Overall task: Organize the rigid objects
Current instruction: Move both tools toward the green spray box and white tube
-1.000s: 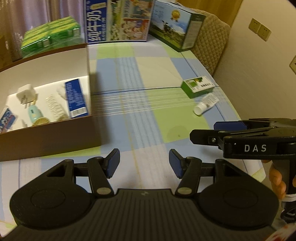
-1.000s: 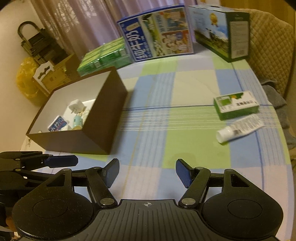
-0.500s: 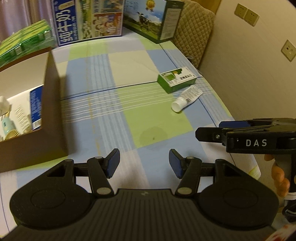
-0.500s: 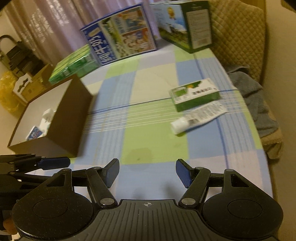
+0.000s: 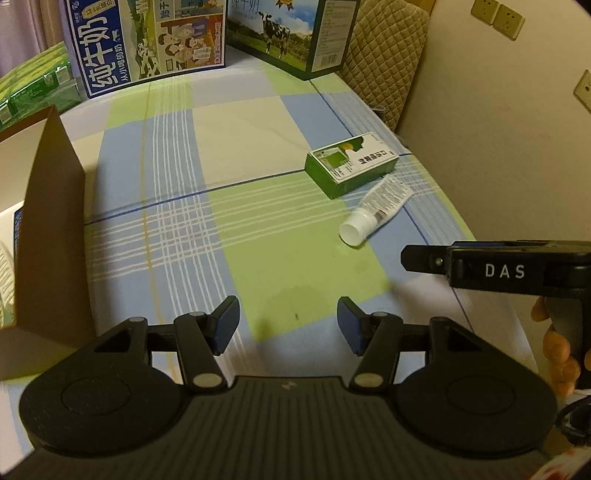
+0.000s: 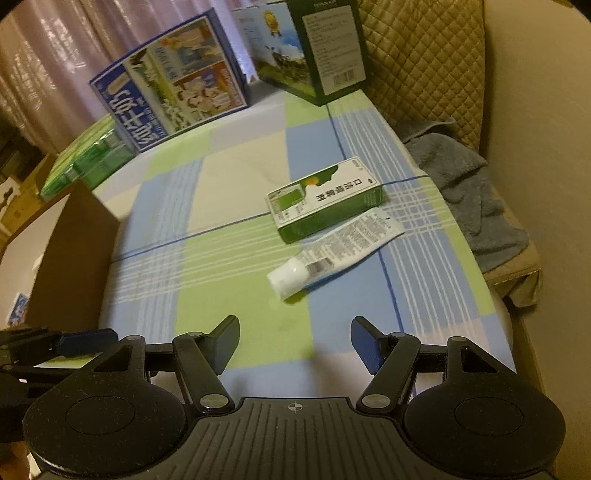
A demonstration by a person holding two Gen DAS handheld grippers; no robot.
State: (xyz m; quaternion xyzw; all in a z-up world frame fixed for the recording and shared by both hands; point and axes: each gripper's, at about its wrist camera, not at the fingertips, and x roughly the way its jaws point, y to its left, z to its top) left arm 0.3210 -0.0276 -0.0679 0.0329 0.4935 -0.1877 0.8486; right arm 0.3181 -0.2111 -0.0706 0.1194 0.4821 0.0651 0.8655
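Observation:
A small green and white box (image 5: pixel 351 168) (image 6: pixel 325 199) lies on the checked tablecloth at the right. A white tube (image 5: pixel 375 210) (image 6: pixel 332 254) lies just in front of it, cap toward me. The brown cardboard box (image 5: pixel 40 221) (image 6: pixel 70 251) stands at the left with a few items inside. My left gripper (image 5: pixel 287 326) is open and empty over the cloth's near part. My right gripper (image 6: pixel 293 345) is open and empty, close in front of the tube; it also shows from the side in the left wrist view (image 5: pixel 410 254).
Two large milk cartons (image 5: pixel 147 40) (image 5: pixel 295 33) stand at the back, with green packs (image 5: pixel 33 88) at the back left. A quilted chair (image 6: pixel 424 62) with a blue towel (image 6: pixel 472 199) stands past the table's right edge, by the wall.
Both grippers have swung right, away from the brown box and toward the green box and the tube, which now look nearer. Both stay open.

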